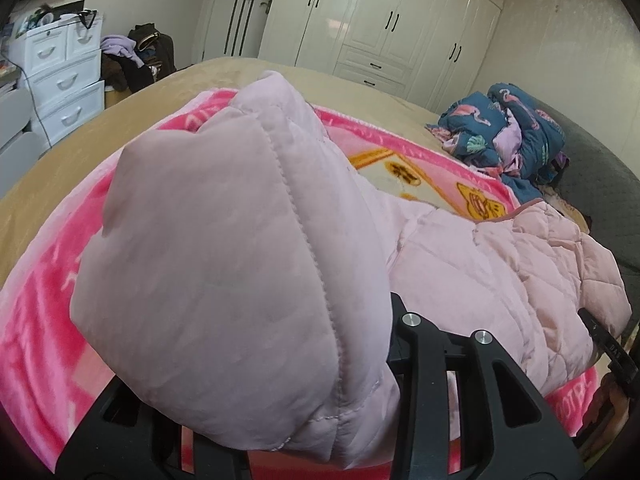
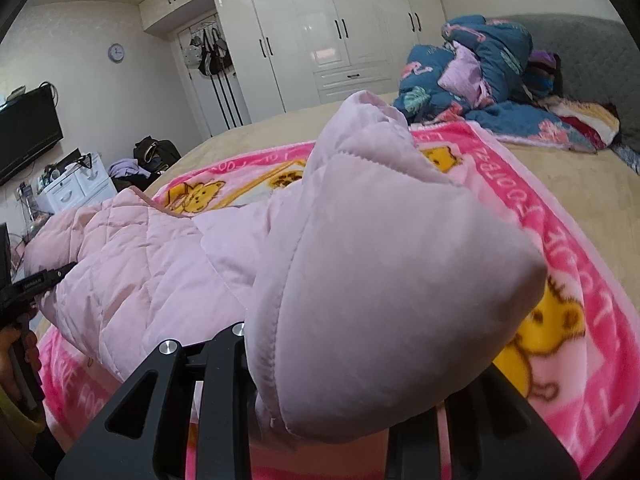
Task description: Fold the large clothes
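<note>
While both of my grippers are buried under its padded cloth, the pale pink quilted jacket (image 1: 500, 264) lies across the bright pink cartoon blanket (image 1: 48, 320) on the tan bed (image 1: 60, 160), its body stitched in diamonds and edged with a darker trim. Each sleeve end bulges up puffy and seamed over a gripper, the left gripper (image 1: 320, 392) pinching one, the right gripper (image 2: 320, 392) pinching the other, fingers drawn close on the fabric. From the right wrist I see my left gripper's tip against the jacket's far side.
</note>
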Motion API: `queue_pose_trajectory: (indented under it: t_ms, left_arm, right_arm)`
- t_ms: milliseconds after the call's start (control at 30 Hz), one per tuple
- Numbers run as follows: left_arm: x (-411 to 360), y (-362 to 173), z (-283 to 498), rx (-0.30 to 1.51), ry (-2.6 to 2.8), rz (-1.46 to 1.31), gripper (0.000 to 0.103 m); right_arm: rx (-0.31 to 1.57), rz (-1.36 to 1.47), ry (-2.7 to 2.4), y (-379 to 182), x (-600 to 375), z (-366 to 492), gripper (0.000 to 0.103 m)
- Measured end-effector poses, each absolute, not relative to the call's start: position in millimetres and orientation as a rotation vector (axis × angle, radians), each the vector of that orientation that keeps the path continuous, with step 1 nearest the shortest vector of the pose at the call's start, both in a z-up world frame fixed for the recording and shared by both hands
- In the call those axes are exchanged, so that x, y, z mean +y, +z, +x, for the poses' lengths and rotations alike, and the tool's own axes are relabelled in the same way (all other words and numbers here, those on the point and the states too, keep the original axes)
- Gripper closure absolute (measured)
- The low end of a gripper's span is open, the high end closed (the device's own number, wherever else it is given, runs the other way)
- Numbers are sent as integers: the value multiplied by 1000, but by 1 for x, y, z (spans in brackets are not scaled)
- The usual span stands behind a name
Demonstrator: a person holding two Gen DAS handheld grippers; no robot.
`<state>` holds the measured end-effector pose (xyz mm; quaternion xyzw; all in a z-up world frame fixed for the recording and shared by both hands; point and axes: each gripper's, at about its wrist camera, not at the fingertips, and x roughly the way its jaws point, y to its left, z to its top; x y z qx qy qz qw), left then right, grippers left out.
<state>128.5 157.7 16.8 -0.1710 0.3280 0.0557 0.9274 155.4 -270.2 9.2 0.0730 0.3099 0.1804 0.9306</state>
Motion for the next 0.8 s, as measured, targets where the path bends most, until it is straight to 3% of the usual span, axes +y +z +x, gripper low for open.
queue_pose_trajectory:
  t_ms: [433,800]
  left_arm:
    - [170,-16,115,730,117,-386,68]
    - [171,-21,117,747,130,-395,64]
  right_arm:
    - [774,302,315,-25,-285,158,72]
    - [884,413,262,-49,-296,164,50]
